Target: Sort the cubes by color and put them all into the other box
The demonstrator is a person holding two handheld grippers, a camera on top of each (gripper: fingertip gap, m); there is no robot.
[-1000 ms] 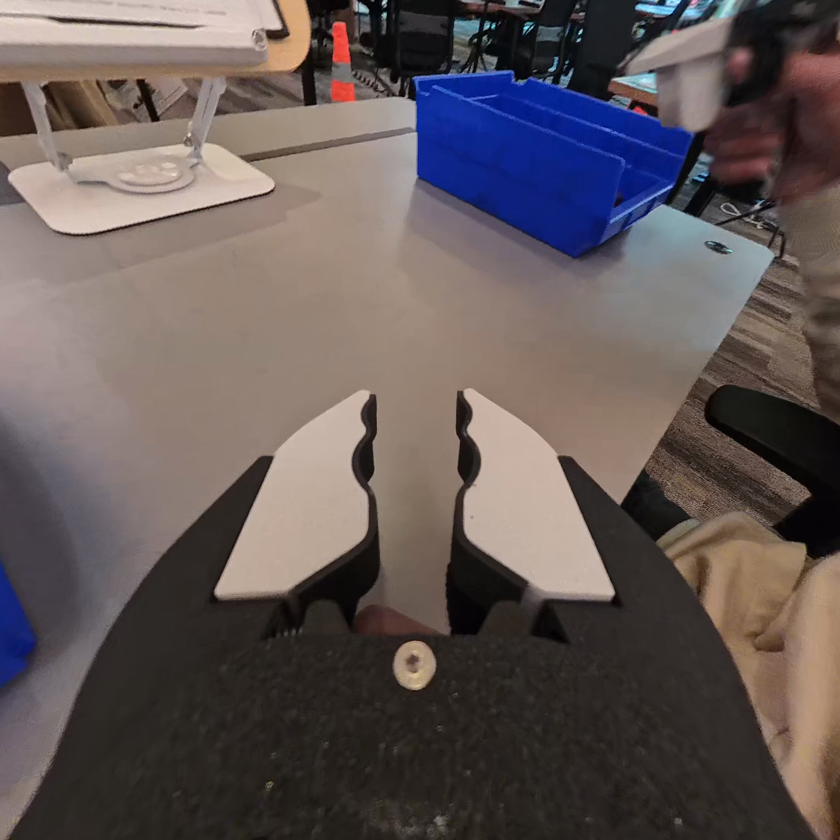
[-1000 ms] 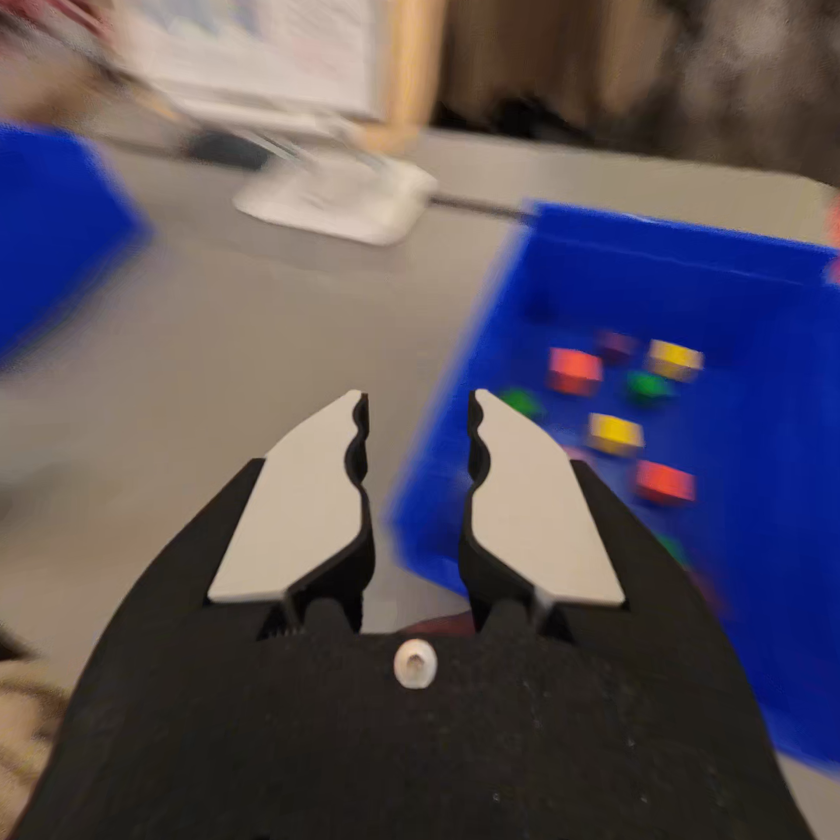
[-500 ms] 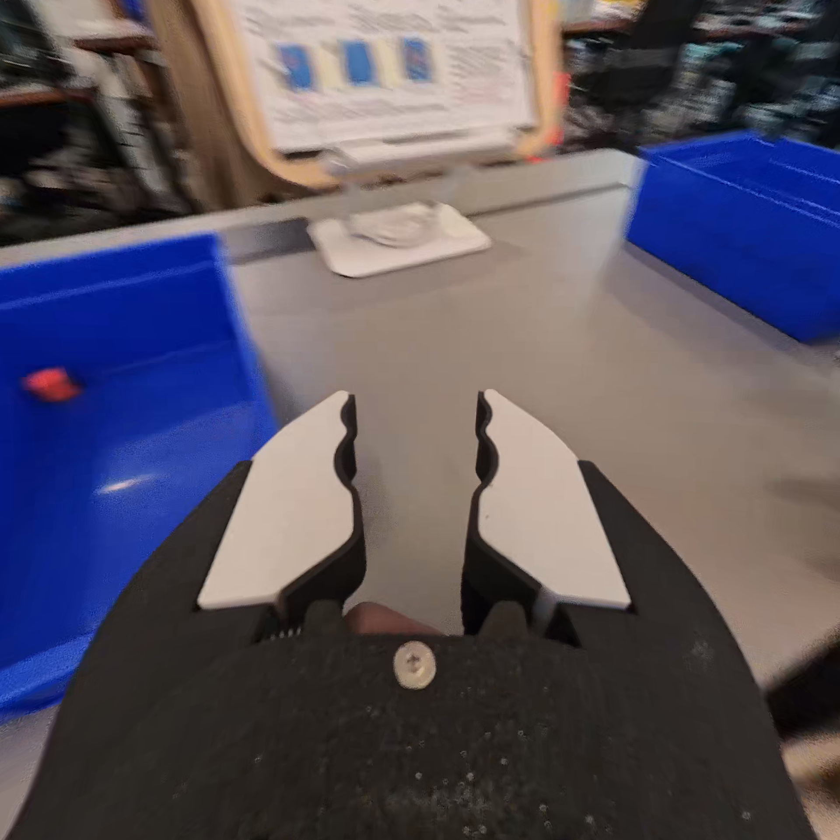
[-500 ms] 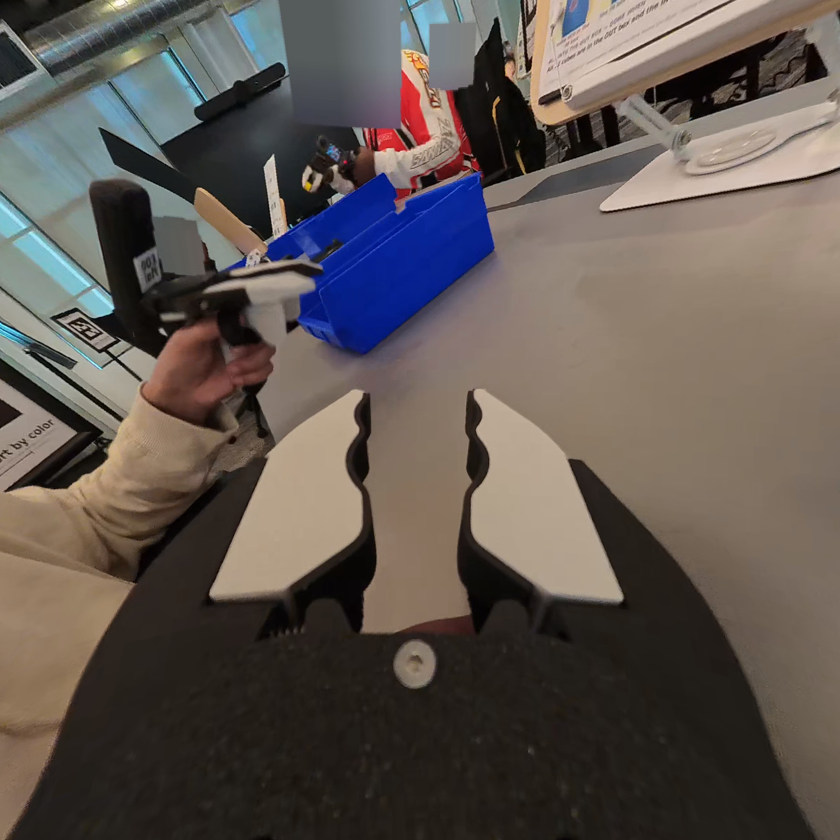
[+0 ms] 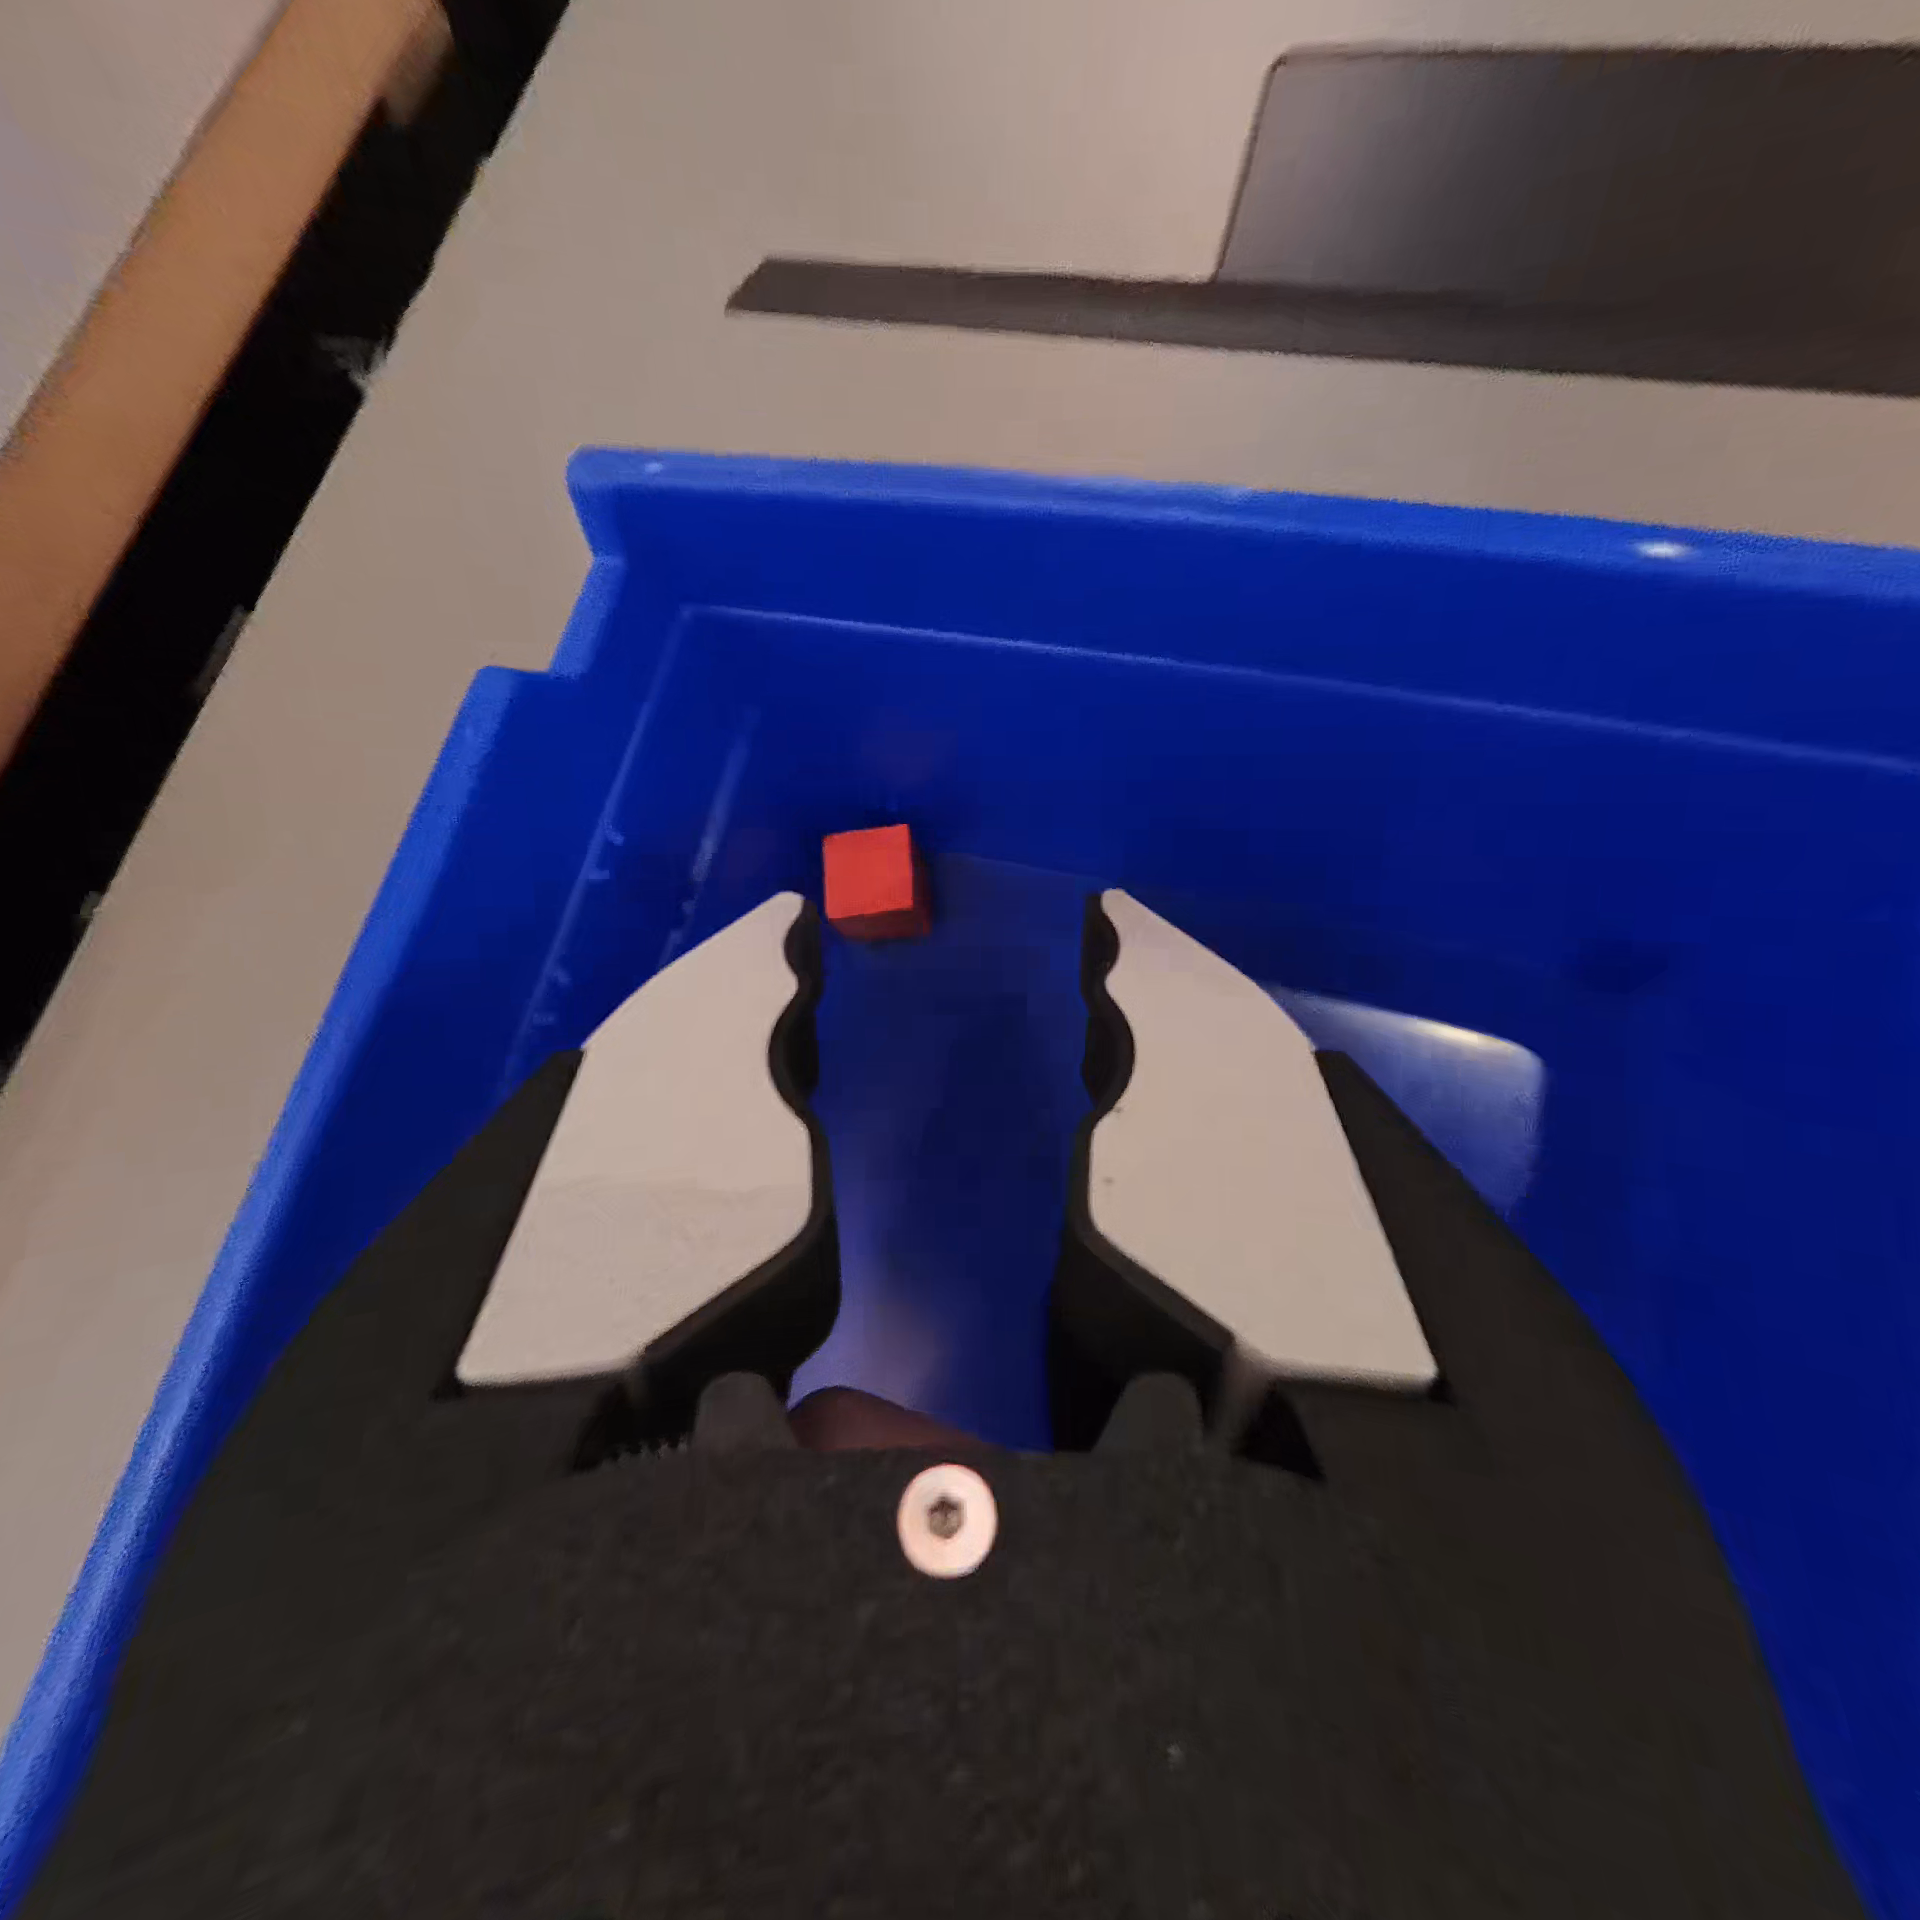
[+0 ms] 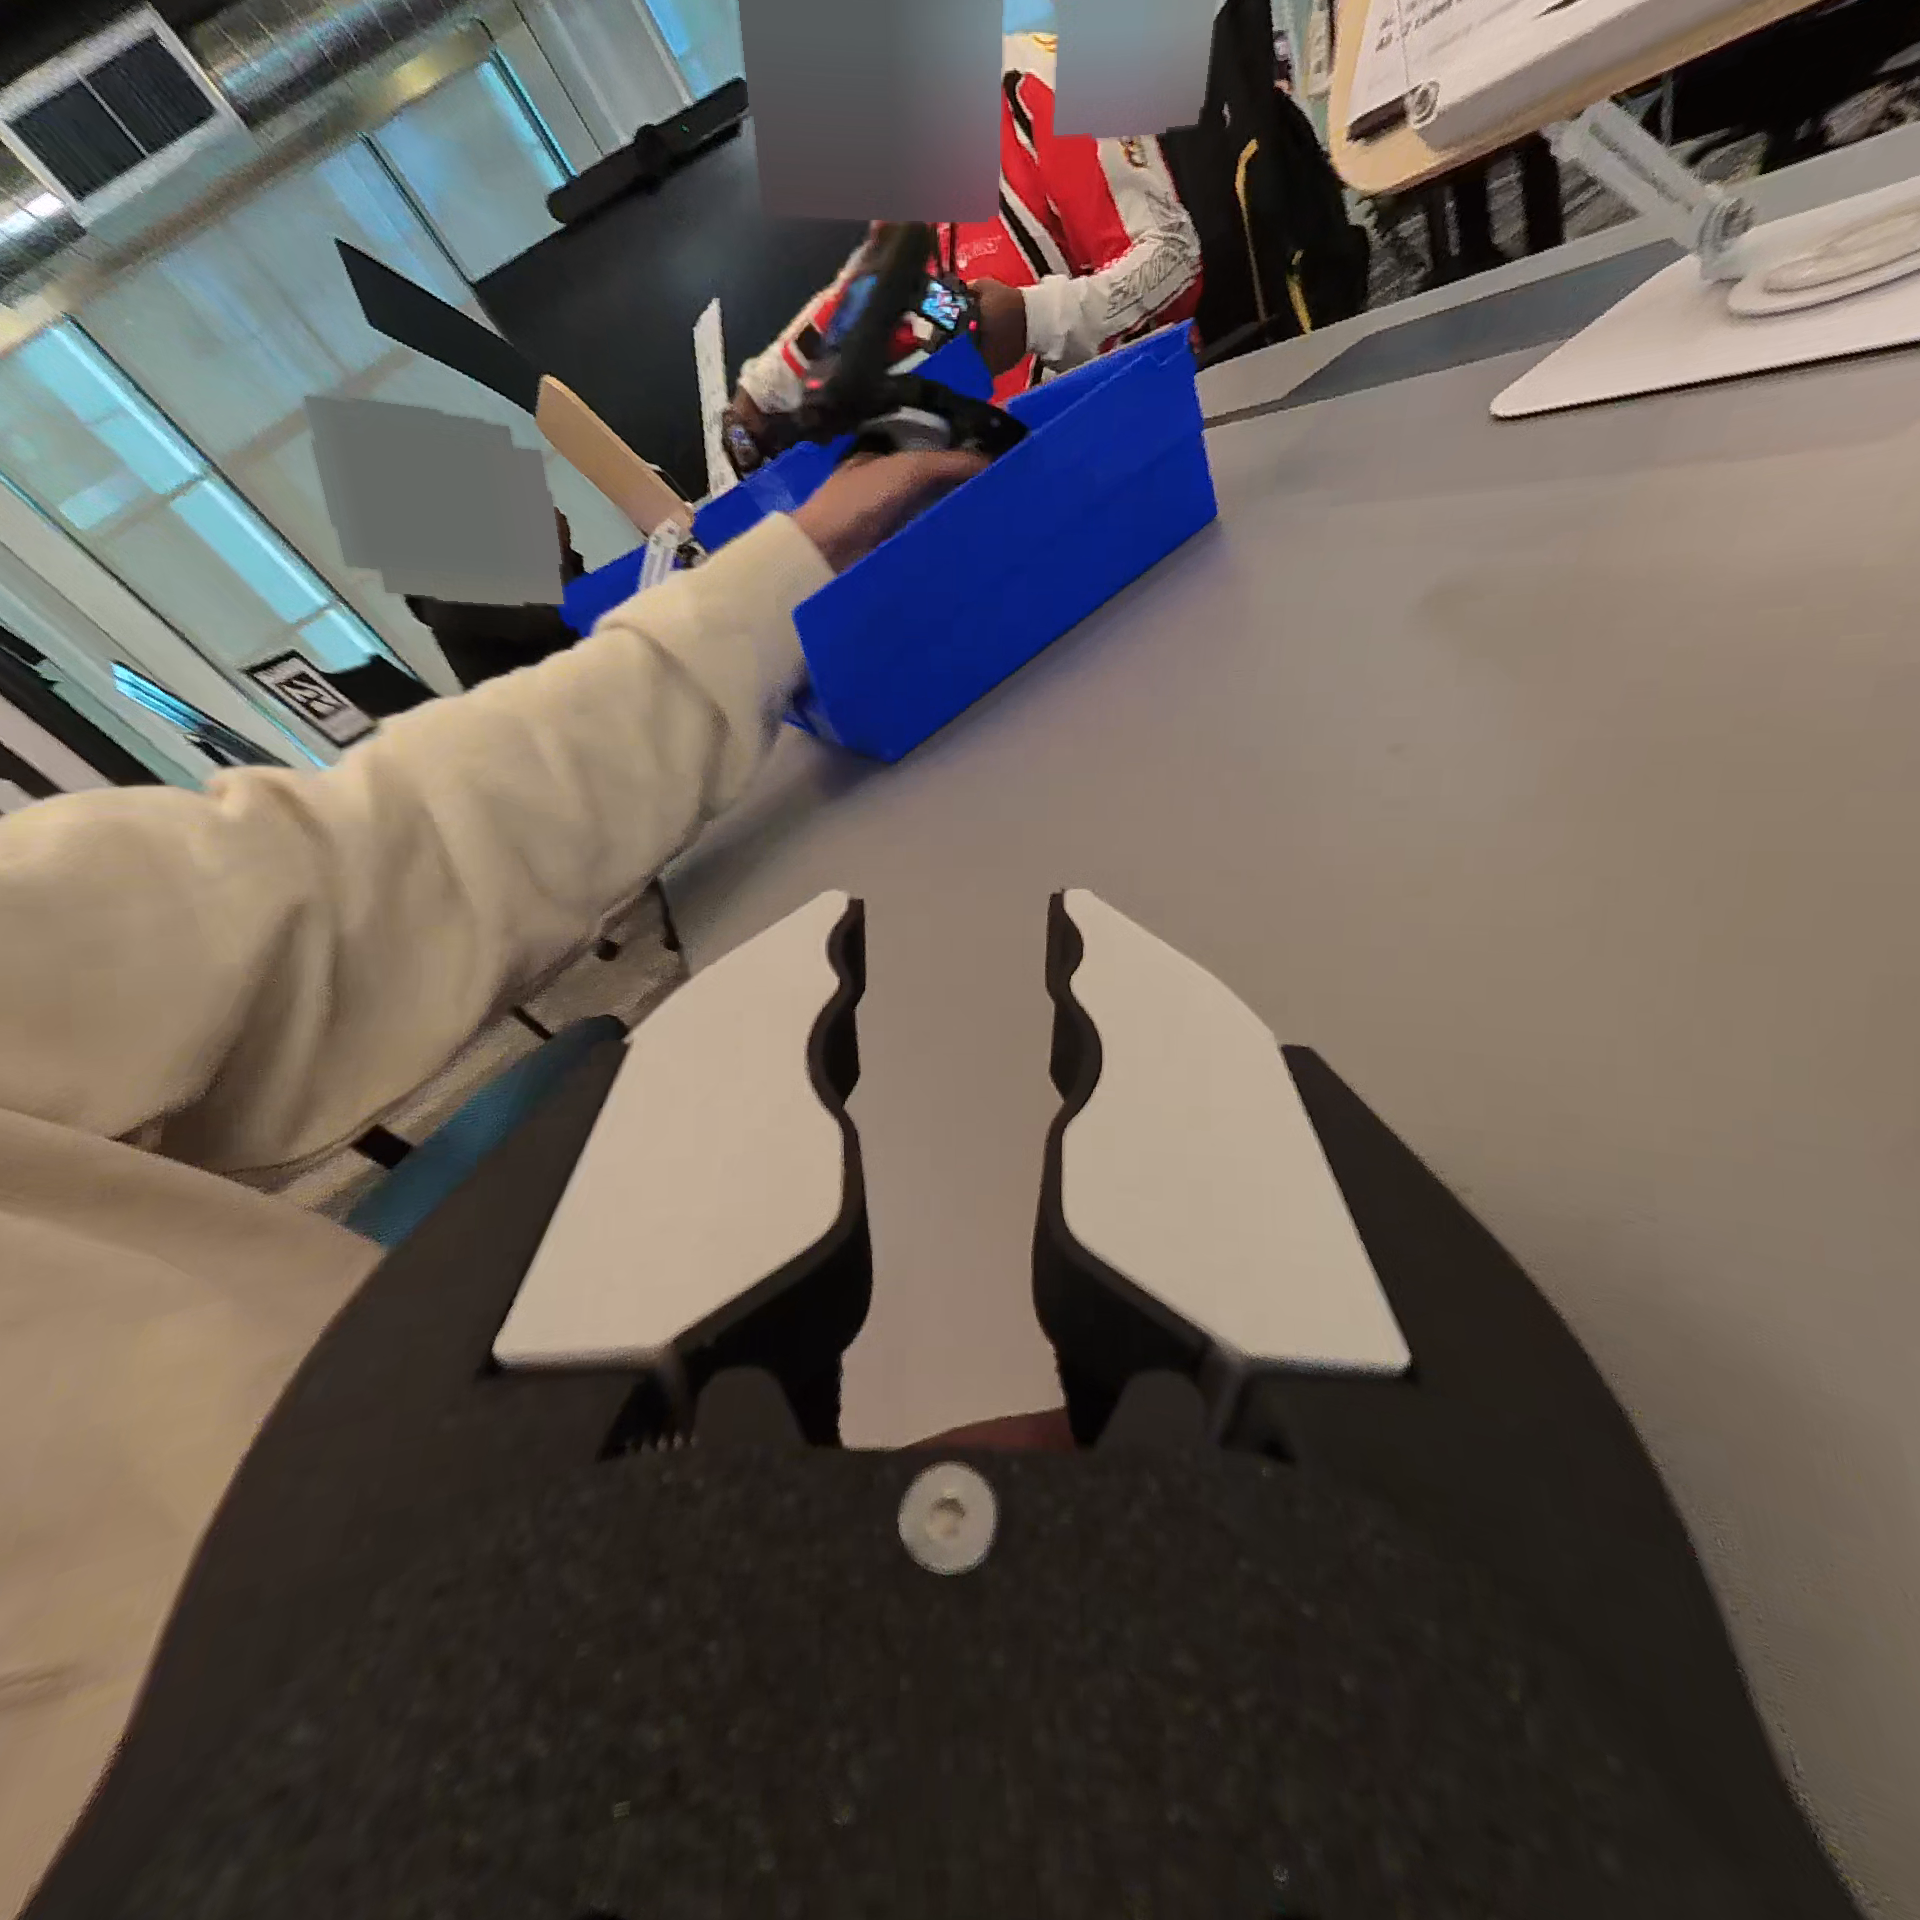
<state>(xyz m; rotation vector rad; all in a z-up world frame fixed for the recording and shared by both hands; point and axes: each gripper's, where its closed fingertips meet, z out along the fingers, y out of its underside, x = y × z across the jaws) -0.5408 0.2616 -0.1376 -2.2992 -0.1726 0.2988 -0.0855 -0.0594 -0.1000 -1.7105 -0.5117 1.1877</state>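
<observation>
Left wrist view shows the left gripper [image 5: 951, 909], jaws apart and empty, above the blue box [image 5: 1143, 540] holding one red cube [image 5: 873, 881] near its corner, while the right gripper [image 6: 954, 914] waits unclenched and empty over the table [image 6: 1558, 831], so the sorting seems barely started.

Blue box [image 5: 1247, 540] walls hem the red cube [image 5: 873, 883]; bare floor lies rightward.

Red cube [image 5: 873, 881] rests in blue box [image 5: 1247, 561] corner.
</observation>
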